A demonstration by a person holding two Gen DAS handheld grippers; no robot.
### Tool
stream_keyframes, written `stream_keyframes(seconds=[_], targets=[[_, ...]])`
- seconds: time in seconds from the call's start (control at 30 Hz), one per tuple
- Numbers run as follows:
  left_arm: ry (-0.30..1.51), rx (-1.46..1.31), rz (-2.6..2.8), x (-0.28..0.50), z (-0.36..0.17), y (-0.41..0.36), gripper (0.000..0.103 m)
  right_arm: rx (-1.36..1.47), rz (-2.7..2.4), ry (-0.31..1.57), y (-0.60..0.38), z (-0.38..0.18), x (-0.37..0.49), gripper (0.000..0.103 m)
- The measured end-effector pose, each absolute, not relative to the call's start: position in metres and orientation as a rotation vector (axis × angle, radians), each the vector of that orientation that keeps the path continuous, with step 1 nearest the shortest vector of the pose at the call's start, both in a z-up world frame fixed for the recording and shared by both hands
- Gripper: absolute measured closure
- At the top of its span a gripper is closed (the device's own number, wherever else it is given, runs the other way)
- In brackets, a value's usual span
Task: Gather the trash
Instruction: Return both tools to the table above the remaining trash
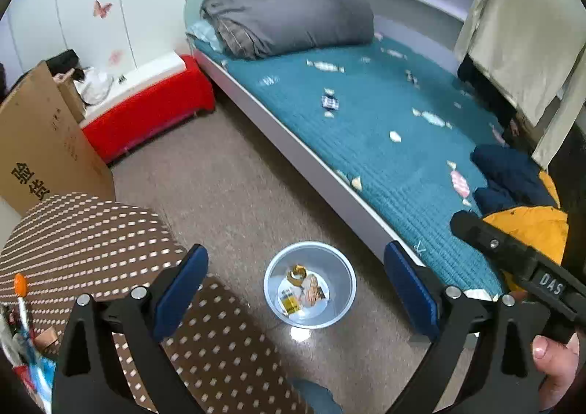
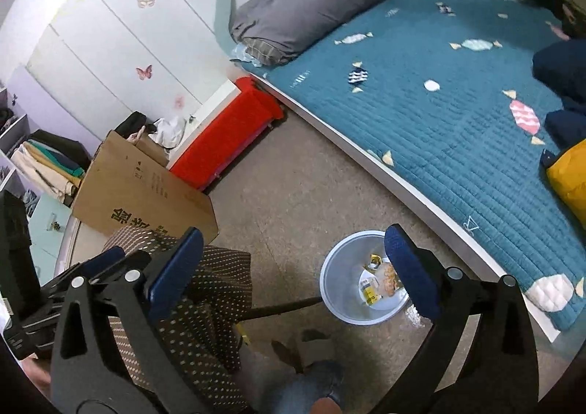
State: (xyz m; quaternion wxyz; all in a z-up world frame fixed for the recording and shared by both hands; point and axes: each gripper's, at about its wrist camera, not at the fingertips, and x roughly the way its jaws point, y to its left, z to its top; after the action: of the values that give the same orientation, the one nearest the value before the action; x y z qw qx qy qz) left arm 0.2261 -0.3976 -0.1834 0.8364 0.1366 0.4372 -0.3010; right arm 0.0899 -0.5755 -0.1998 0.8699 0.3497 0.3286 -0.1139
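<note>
Trash [image 1: 302,291] lay in the pale blue bin [image 1: 342,300] on the floor, lower centre of frame. Left tool [image 1: 295,289] and right tool [image 2: 293,267] both gaped wide, empty, above it. Drop step judged complete; next: locate remaining litter.
</note>
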Motion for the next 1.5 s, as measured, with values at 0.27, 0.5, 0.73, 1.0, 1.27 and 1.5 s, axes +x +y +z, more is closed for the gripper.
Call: stream_keyframes(seconds=[0.27,0.5,0.73,1.0,1.27,1.5], targets=[[0.824,0.258,-0.621,0.199,-0.145,-0.362,0.008,0.680,-0.210,0.653,-0.541,-0.165,0.076,0.006],[0.754,0.212,-0.605,0.175,-0.119,-0.320,0.008,0.629,-0.166,0.634,-0.507,-0.136,0.070,0.006],[0.708,0.200,-0.550,0.156,-0.115,-0.271,0.008,0.565,-0.096,0.652,-0.462,-0.119,0.069,0.006],[0.703,0.147,-0.477,0.150,-0.117,-0.205,0.008,0.505,-0.010,0.692,-0.402,-0.112,0.081,0.006],[0.682,0.080,-0.393,0.142,-0.120,-0.131,0.008,0.450,0.060,0.742,-0.341,-0.115,0.092,0.006],[0.692,0.018,-0.286,0.136,-0.136,-0.055,0.008,0.425,0.120,0.823,-0.285,-0.132,0.106,0.006]])
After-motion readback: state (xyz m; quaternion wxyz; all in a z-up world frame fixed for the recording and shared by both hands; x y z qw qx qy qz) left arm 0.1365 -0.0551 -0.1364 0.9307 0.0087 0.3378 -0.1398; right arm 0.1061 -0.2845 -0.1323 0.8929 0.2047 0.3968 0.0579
